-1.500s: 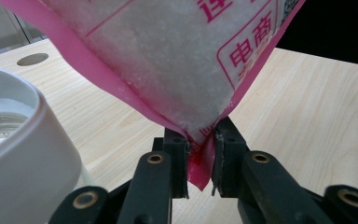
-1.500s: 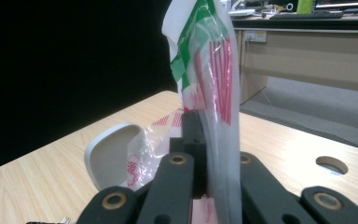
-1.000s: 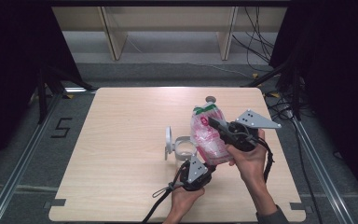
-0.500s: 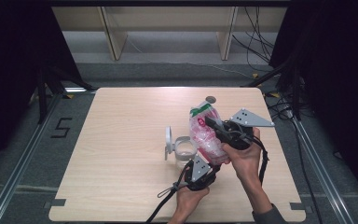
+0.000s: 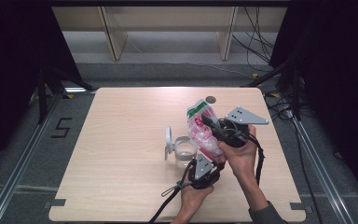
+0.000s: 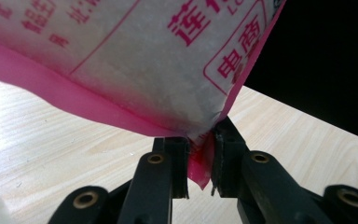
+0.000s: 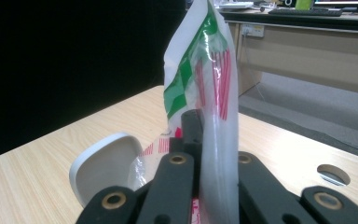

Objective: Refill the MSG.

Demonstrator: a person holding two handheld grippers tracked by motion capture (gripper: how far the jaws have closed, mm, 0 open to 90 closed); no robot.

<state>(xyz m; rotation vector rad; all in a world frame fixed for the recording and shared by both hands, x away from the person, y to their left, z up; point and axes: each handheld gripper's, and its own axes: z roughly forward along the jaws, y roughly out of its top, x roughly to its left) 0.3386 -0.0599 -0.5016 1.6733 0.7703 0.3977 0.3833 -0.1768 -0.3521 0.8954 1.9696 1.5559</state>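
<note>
A plastic bag (image 5: 199,126), white and pink with red print and a green-striped top, is held up over the table between both grippers. My left gripper (image 5: 210,161) comes from below and is shut on the bag's pink bottom corner (image 6: 199,161); in the left gripper view the printed bag (image 6: 144,56) hangs above the jaws. My right gripper (image 5: 208,123) is shut on the bag's side higher up, and in the right gripper view the bag (image 7: 207,70) stands upright between its jaws (image 7: 210,128).
A clear round jar (image 5: 185,150) stands on the wooden table (image 5: 121,140) just left of the bag, with its white lid (image 5: 168,143) on edge beside it; that lid (image 7: 103,168) lies near the right jaws. A cable hole (image 5: 210,99) sits near the far edge.
The right gripper and the top of the bag have shifted slightly to the left. The left gripper has stayed in place, still on the bag's corner.
</note>
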